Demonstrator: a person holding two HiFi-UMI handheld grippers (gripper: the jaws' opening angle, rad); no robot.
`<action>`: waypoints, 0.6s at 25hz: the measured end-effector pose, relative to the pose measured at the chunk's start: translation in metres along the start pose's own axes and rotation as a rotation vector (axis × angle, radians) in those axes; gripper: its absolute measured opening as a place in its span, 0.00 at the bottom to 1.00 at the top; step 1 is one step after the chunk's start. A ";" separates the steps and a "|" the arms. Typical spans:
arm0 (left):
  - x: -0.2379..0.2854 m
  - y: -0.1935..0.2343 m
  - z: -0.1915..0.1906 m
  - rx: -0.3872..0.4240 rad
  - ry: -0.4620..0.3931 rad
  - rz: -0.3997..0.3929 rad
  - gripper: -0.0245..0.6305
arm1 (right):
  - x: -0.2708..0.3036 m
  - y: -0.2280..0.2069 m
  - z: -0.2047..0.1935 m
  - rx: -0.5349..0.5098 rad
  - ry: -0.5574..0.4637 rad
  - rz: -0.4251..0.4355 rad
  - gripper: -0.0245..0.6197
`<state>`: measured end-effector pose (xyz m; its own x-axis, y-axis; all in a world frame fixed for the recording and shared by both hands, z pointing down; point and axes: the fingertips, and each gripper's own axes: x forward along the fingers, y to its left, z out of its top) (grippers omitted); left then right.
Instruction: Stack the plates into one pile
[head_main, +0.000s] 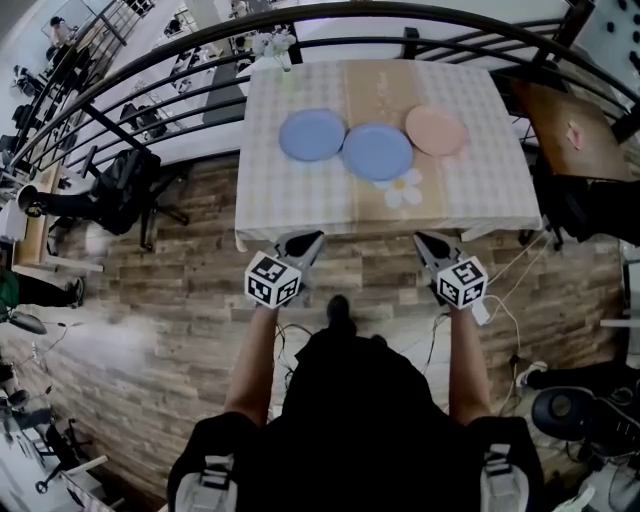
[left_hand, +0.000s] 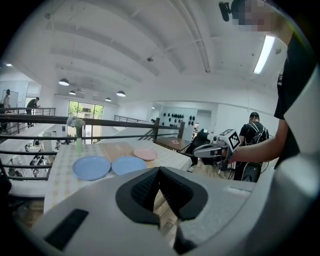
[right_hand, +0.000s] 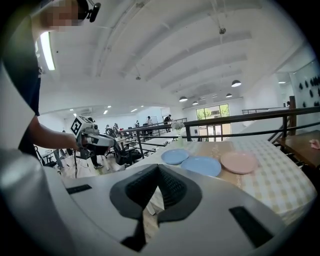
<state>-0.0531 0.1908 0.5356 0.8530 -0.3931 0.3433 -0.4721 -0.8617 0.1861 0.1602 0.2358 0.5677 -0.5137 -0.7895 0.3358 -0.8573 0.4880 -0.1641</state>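
Three plates lie side by side on the checked tablecloth (head_main: 300, 195): a blue plate (head_main: 312, 134) on the left, a second blue plate (head_main: 377, 151) in the middle touching it, and a pink plate (head_main: 437, 131) on the right. Both grippers hang over the floor, short of the table's near edge. My left gripper (head_main: 313, 238) is shut and empty, and so is my right gripper (head_main: 421, 240). The left gripper view shows closed jaws below the blue plates (left_hand: 91, 167) (left_hand: 128, 164) and the pink plate (left_hand: 145, 153). The right gripper view shows the same plates (right_hand: 175, 156) (right_hand: 201, 165) (right_hand: 239, 162).
A small vase with flowers (head_main: 278, 45) stands at the table's far edge, in front of a dark railing (head_main: 330, 12). A brown wooden table (head_main: 570, 125) stands to the right. Chairs (head_main: 125, 185) stand at the left, and cables (head_main: 520, 300) lie on the plank floor.
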 end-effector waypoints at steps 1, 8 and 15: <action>0.000 0.005 0.000 -0.002 0.000 -0.004 0.04 | 0.004 0.000 0.002 -0.003 0.001 -0.001 0.04; 0.000 0.037 0.005 0.002 0.001 -0.043 0.04 | 0.036 0.004 0.010 -0.001 0.012 -0.029 0.04; 0.003 0.065 0.006 0.008 0.012 -0.089 0.04 | 0.063 0.006 0.016 0.002 0.024 -0.066 0.04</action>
<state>-0.0798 0.1321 0.5435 0.8888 -0.3108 0.3369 -0.3925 -0.8957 0.2089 0.1223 0.1833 0.5734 -0.4548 -0.8110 0.3679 -0.8895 0.4341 -0.1426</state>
